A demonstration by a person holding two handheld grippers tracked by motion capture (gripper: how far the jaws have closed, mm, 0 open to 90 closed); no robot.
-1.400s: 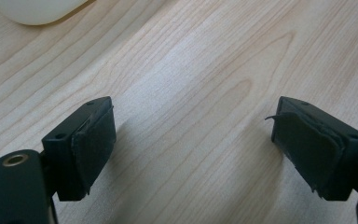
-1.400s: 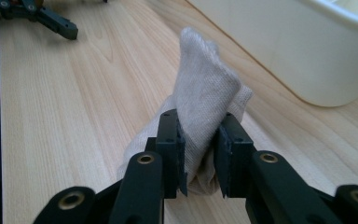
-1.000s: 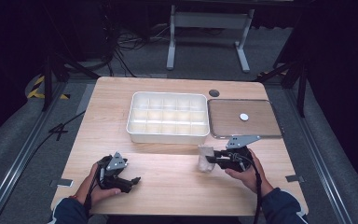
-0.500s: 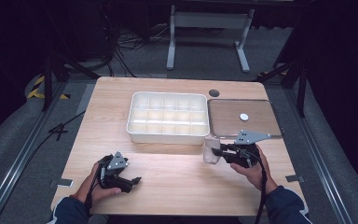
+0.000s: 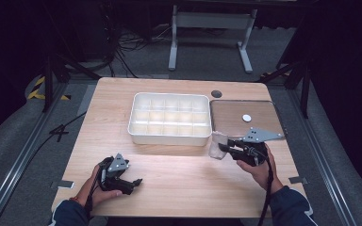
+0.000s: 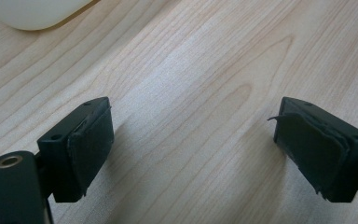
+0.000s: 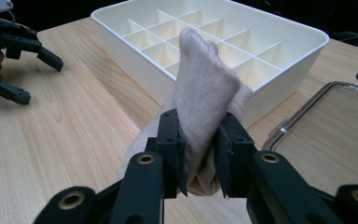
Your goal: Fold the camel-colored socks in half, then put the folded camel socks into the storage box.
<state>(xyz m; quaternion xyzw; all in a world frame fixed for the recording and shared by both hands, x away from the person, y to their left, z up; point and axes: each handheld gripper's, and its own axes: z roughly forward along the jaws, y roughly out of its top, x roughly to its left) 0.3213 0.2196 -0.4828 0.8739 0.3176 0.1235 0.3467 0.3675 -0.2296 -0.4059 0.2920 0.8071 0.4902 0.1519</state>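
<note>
Wood makes up the table (image 5: pixel 169 183) I work at, pale and smooth, with dark floor all around it. My landmark is the white tray (image 5: pixel 169 137) with many little boxes inside.

At the tray's near right corner I hold a soft beige cloth (image 7: pixel 205 107). It may be a sock, but I cannot tell for sure. My right gripper (image 7: pixel 200 156) is pinched tight on the cloth's middle, and the top of the cloth stands up above the jaws. The bottom bunches up under them, near the table.

I think the cloth is light and floppy. It will bend and sag, not break or slip much. Holding a thick fold in the middle, like now, seems best.

My left gripper (image 6: pixel 193 149) is well in front of the tray's near left corner, low over bare wood. Its jaws are wide apart and hold nothing.

Just right of the tray lies a clear flat lid (image 5: pixel 264 117).
</note>
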